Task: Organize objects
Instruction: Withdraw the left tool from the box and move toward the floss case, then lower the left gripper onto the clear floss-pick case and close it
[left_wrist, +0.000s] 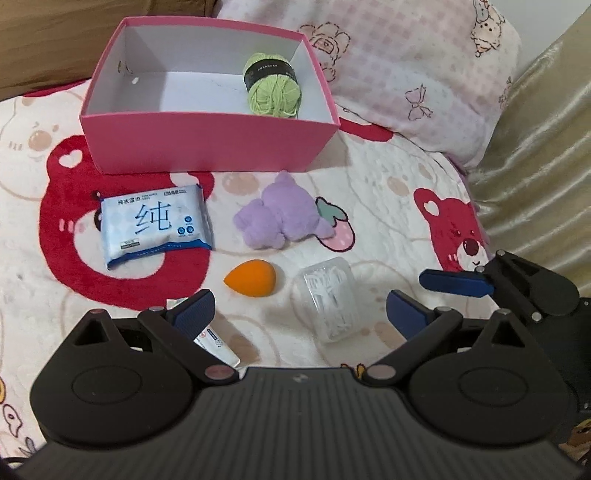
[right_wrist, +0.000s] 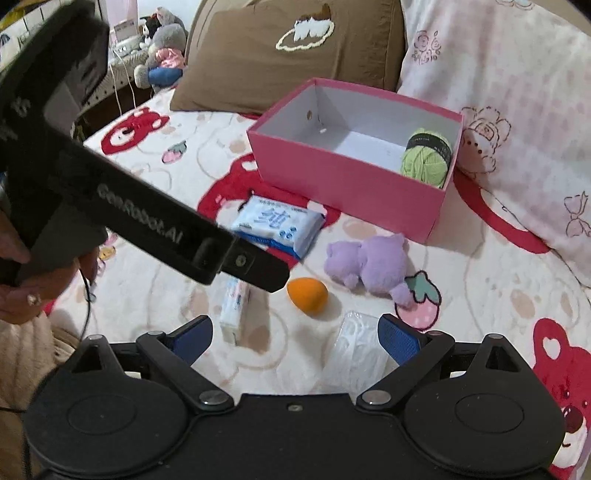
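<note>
Blue-padded and spread wide, my left gripper (left_wrist: 299, 310) holds nothing, hovering over the bed blanket (left_wrist: 388, 192) with the clear plastic box (left_wrist: 330, 301) and orange sponge (left_wrist: 250, 281) lying between its fingers. My right gripper (right_wrist: 295, 334) is equally wide apart and empty above the same box (right_wrist: 354, 347). Ahead, the pink box (left_wrist: 207, 144) holds a green yarn ball (left_wrist: 273, 83) in its right corner; the wipes pack (left_wrist: 155, 223) and purple plush (left_wrist: 280, 218) lie just before it.

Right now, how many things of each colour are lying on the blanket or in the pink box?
Green: 1, the yarn ball in the pink box
Purple: 1, the plush toy
Orange: 1, the makeup sponge
Blue and white: 1, the wet wipes pack
Clear: 1, the floss pick box
White: 1, the small carton
Total: 6
</note>
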